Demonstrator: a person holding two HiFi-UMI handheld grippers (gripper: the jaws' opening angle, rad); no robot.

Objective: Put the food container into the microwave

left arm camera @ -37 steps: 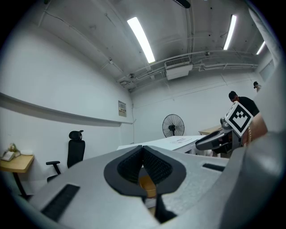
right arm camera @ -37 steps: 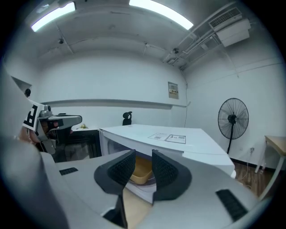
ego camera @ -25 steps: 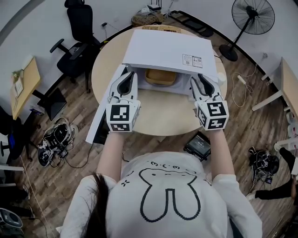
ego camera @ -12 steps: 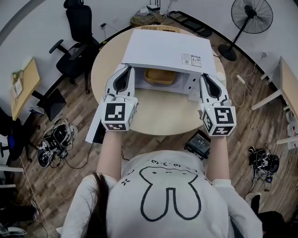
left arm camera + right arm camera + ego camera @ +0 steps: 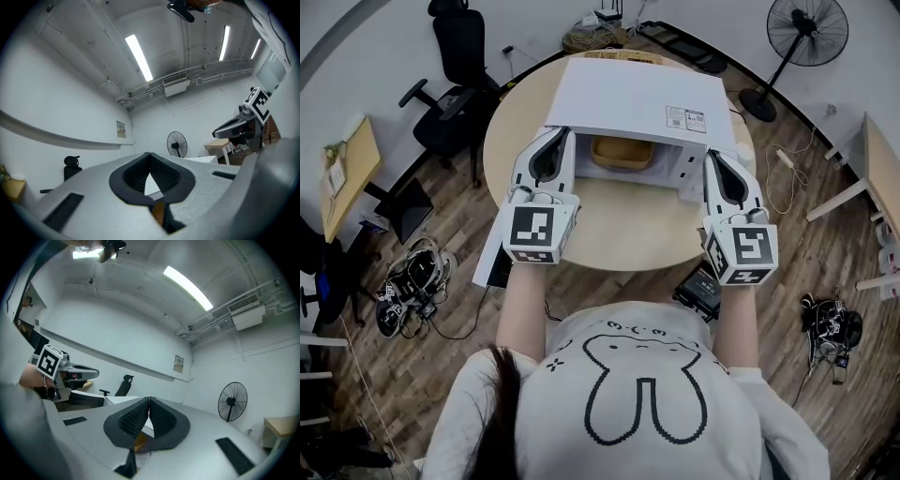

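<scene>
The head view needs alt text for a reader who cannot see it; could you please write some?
A tan food container sits inside an open white microwave on a round table. The person holds the left gripper and right gripper either side of the opening, jaws shut and empty.

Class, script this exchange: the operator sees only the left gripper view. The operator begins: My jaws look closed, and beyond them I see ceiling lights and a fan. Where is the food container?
Observer: In the head view the food container sits inside the microwave, whose front is open.
Operator: Where is my gripper relative to it?
Observer: The left hand-held gripper is at the left side of the opening, apart from the container.
Operator: And the other one?
Observer: The right gripper view shows the right hand-held gripper with its jaws together, holding nothing.
</scene>
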